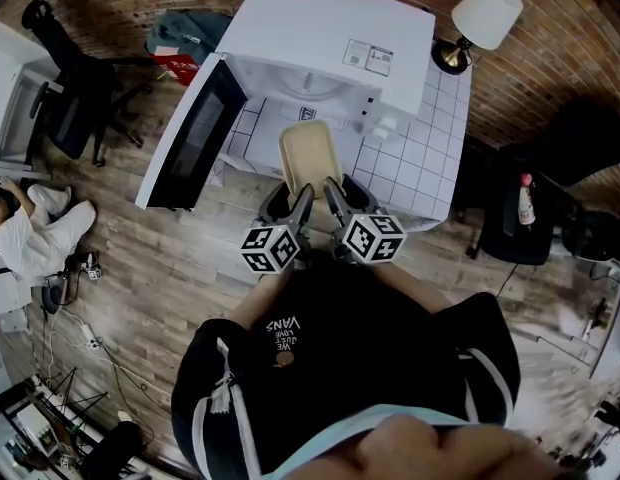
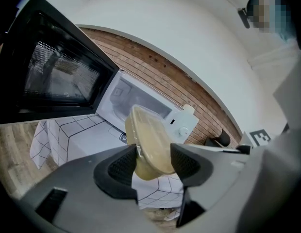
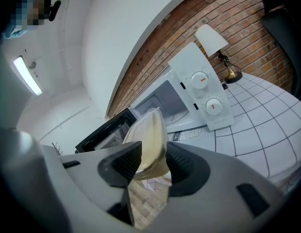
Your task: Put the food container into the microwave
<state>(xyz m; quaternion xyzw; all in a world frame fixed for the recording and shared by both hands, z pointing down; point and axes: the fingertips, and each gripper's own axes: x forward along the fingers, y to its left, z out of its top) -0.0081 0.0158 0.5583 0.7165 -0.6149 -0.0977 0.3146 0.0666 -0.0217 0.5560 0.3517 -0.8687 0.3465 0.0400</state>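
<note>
A beige lidded food container (image 1: 310, 158) hangs in the air just in front of the white microwave (image 1: 330, 38), held from both sides. My left gripper (image 1: 293, 206) is shut on the container's left edge (image 2: 148, 144), and my right gripper (image 1: 338, 198) is shut on its right edge (image 3: 148, 140). The microwave door (image 1: 190, 143) stands swung open to the left, and the cavity (image 2: 136, 98) shows behind the container. In the right gripper view the control panel (image 3: 206, 93) with two dials sits to the right of the cavity. The container's underside is hidden.
The microwave stands on a table with a white grid-pattern cloth (image 1: 420, 168). A lamp (image 1: 485, 18) stands at the table's far right corner. An office chair (image 1: 70, 88) and a person (image 1: 30, 233) are on the floor at left. A bottle (image 1: 527, 200) stands at right.
</note>
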